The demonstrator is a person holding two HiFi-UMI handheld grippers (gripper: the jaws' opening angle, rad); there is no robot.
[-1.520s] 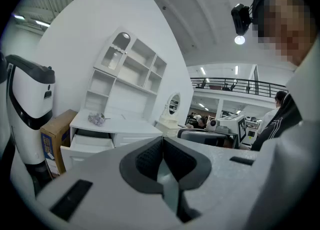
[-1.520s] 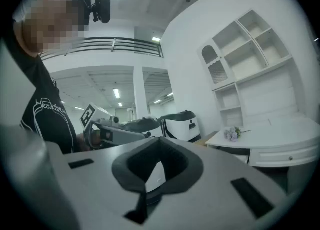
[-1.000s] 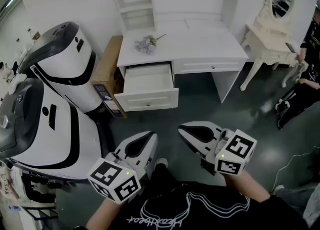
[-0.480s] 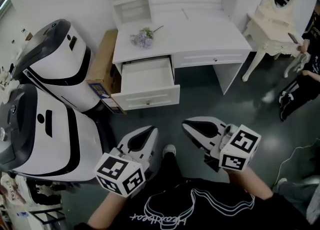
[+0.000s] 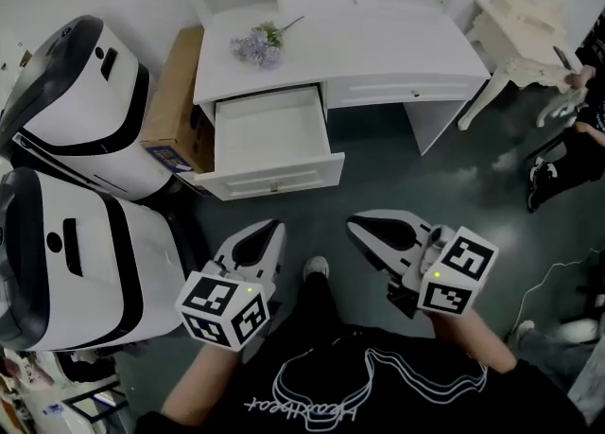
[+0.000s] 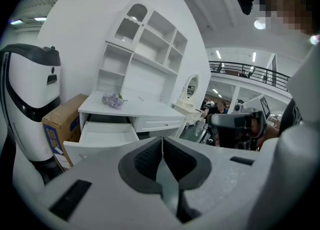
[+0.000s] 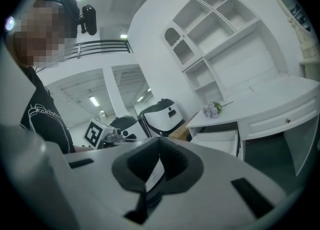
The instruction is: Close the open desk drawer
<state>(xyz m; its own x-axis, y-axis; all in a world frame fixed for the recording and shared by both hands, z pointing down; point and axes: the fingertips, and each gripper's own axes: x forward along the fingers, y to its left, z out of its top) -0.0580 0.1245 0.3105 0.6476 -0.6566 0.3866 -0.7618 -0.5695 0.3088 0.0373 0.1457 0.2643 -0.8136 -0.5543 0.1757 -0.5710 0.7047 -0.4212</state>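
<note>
Drawer [image 5: 272, 134]: pulled out of the table [image 5: 378, 44] at its left end, under the flowers [image 5: 253, 44].
Left hand-held gripper [image 5: 270, 228]: jaws together, nothing held, well short of the table.
Right hand-held gripper [image 5: 354, 223]: jaws together, nothing held, likewise short of the table.

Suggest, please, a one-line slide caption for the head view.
The white desk with left drawer open, flower sprig on top; left gripper and right gripper, both shut, hover short of it.
</note>
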